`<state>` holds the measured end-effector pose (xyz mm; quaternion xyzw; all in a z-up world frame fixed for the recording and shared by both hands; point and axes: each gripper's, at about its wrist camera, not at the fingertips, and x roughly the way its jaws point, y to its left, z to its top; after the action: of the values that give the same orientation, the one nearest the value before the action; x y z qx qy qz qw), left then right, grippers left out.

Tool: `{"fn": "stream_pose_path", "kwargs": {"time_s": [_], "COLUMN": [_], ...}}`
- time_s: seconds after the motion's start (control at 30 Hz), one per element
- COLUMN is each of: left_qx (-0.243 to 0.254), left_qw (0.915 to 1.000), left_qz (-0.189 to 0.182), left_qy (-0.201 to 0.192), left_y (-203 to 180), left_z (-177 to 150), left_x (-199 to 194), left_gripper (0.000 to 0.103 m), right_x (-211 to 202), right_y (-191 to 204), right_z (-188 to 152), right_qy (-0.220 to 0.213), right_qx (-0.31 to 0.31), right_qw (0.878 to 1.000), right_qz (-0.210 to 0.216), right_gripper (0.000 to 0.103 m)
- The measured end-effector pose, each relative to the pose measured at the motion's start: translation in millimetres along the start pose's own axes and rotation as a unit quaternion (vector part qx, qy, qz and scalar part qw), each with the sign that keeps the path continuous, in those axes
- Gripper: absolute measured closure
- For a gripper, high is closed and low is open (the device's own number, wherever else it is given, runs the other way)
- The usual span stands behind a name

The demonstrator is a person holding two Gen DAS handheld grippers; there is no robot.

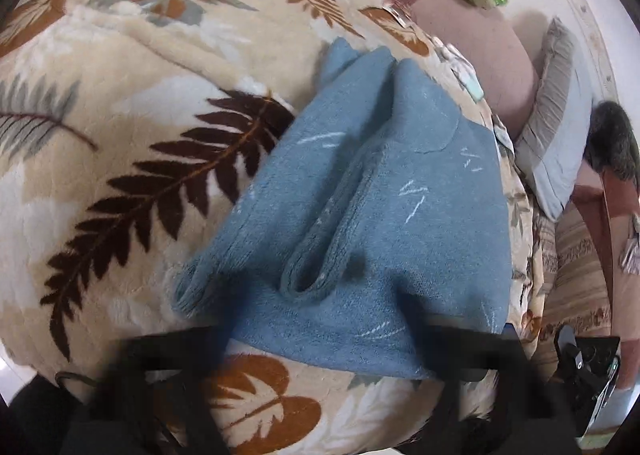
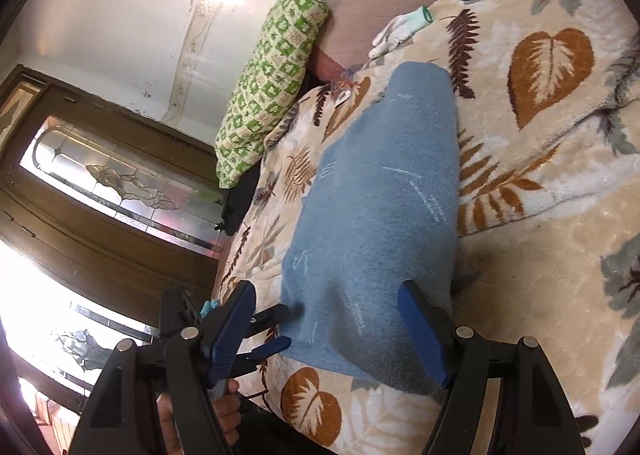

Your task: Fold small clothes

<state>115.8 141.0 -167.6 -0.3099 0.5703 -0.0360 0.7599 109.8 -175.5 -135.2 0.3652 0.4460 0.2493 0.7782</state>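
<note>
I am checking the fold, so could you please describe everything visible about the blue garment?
The blue garment is soft, fleecy cloth with faint white dashes, lying folded and elongated on the leaf-patterned blanket. The left wrist view shows a rolled, hemmed opening and layered edges. The left gripper reaches its near edge; whether it pinches the cloth cannot be told. The right gripper stands open over the near end, the cloth between its fingers, apparently untouched.

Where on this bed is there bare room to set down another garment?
In the right wrist view, open blanket lies right of the blue cloth, below the orange leaf print. Crowded: the far end, where white gloves and the green pillow sit.
</note>
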Motion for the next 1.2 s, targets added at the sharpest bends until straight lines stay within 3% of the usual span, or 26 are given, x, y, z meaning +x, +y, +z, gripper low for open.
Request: {"fn": "stream_pose_path", "kwargs": {"time_s": [0.1,0.2,0.3,0.43,0.53,0.6,0.67,0.7,0.8,0.9,1.0,1.07,1.1,1.17,1.2], "left_qx": [-0.028,-0.024,0.009,0.049,0.03,-0.01,-0.029,-0.023,-0.012,-0.013,0.018,0.053,0.072,0.103,0.108], "left_qw": [0.9993,0.9994,0.9982,0.9892,0.991,0.9957,0.9972,0.9969,0.9966,0.9962,0.9896,0.9828,0.9796,0.9789,0.9821], "left_qz": [-0.016,-0.022,-0.006,0.002,0.022,0.031,0.03,0.032,0.039,0.037,0.054,0.049,0.038,0.017,0.019], "left_qy": [0.021,0.009,-0.059,-0.138,-0.129,-0.087,-0.063,-0.067,-0.072,-0.077,-0.132,-0.17,-0.184,-0.175,-0.153], "left_y": [9.2,8.8,-1.9,-16.9,6.7,38.2,55.9,54.7,47.3,45.8,19.2,-4.6,-17.8,-38.3,-42.5], "left_z": [3.5,3.7,-3.7,-26.2,-32.1,-29.5,-29.1,-29.2,-29.4,-25.8,-27.2,-28.9,-29.6,-25.0,-20.8], "left_x": [9.1,0.3,-36.0,-89.8,-78.3,-46.6,-21.1,-20.9,-32.4,-47.5,-87.9,-109.8,-116.0,-103.8,-84.9], "left_gripper": [0.085,0.091,0.093,0.093,0.093,0.092,0.092,0.092,0.092,0.086,0.069,0.054,0.052,0.051,0.051], "right_x": [1.0,0.1,2.3,7.9,9.4,22.2,52.8,80.3,85.0,89.2,89.1,89.4,89.2,88.3,87.8], "right_y": [-0.6,2.0,7.4,31.3,57.0,63.3,50.1,29.7,15.7,15.5,7.9,3.5,3.2,2.3,1.3], "right_z": [-0.4,1.3,2.8,8.3,15.8,16.6,12.6,7.9,3.5,6.6,9.2,9.7,9.8,8.5,8.7], "right_qy": [0.0,0.001,0.004,0.007,-0.003,0.003,0.048,0.094,0.082,0.098,0.104,0.107,0.109,0.11,0.112], "right_qx": [0.001,-0.004,-0.008,-0.037,-0.067,-0.071,-0.068,-0.052,-0.03,-0.028,-0.009,-0.003,-0.002,-0.002,0.0], "right_qw": [1.0,1.0,1.0,0.999,0.998,0.997,0.996,0.993,0.995,0.994,0.994,0.994,0.994,0.994,0.994], "right_qz": [-0.003,-0.009,-0.019,-0.026,-0.017,-0.012,-0.032,-0.056,-0.041,-0.043,-0.02,-0.006,-0.004,-0.001,0.002], "right_gripper": [0.026,0.026,0.026,0.026,0.026,0.026,0.023,0.023,0.028,0.027,0.027,0.027,0.027,0.027,0.027]}}
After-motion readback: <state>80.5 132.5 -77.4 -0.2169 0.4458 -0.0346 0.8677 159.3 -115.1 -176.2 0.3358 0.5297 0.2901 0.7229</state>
